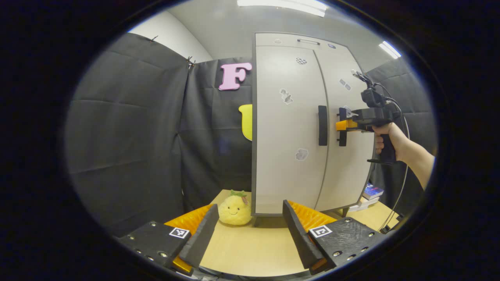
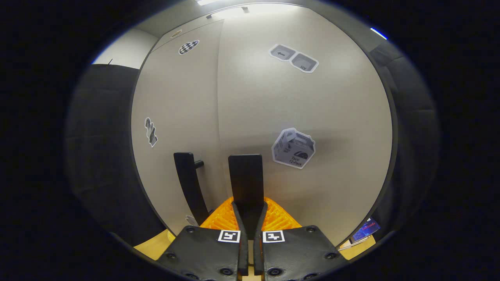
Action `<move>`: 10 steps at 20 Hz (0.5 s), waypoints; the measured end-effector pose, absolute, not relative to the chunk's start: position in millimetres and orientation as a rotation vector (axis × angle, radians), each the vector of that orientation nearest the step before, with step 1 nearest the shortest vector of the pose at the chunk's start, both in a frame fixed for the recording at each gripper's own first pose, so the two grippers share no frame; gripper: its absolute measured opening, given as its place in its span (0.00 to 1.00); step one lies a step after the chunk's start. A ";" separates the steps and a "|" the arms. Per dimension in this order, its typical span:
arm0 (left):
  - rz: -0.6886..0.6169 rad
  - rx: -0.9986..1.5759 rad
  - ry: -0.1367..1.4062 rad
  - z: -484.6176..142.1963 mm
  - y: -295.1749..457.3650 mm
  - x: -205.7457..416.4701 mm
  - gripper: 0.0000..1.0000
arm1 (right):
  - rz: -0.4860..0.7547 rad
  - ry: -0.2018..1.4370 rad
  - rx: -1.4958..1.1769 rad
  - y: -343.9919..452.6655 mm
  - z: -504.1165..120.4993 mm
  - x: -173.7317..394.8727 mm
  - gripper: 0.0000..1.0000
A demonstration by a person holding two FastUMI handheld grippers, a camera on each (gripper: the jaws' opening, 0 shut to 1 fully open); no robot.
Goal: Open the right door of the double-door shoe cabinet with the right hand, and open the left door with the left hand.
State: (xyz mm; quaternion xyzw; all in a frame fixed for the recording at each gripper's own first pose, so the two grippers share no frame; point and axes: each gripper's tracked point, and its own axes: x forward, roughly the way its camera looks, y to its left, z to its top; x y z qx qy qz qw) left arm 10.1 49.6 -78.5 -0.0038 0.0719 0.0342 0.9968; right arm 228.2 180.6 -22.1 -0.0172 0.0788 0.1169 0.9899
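Right gripper [image 2: 249, 212]: in the right gripper view both fingers are pressed onto the right door handle [image 2: 246, 181], a dark vertical bar clamped between them. In the left gripper view the same gripper [image 1: 342, 125] is seen at the handle, held by a hand [image 1: 386, 138] on its grip, with a cable trailing down from it.

Left gripper [image 1: 250, 226]: fingers spread wide apart, holding nothing, positioned above the wooden table [image 1: 250, 249] and well apart from the cabinet doors.

Shoe cabinet [image 1: 297, 125]: stands upright on the table, pale grey, with two doors. The left door [image 1: 287, 156] carries the left door handle [image 1: 322, 125], a dark vertical bar just beside the centre seam. The right door [image 2: 312, 117] appears closed, though fisheye distortion makes the seam hard to judge. Several stickers [image 2: 293, 148] are attached to both doors.

Surroundings: a yellow plush toy [image 1: 234, 208] sits on the table just beside the cabinet's left bottom corner. A few books [image 1: 371, 193] lie near the cabinet's right bottom corner.
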 end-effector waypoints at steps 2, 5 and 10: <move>0.070 -0.025 0.147 -79.8 42.6 5.9 0.95 | 0.249 0.163 -0.027 180.7 -22.3 222.3 0.10; 0.082 -0.054 0.166 -81.6 32.0 -5.5 0.95 | 0.279 0.170 -0.034 176.7 -22.1 209.4 0.07; 0.142 -0.072 0.198 -77.5 9.0 -28.8 0.94 | 0.367 0.184 -0.036 168.9 -20.6 185.4 0.09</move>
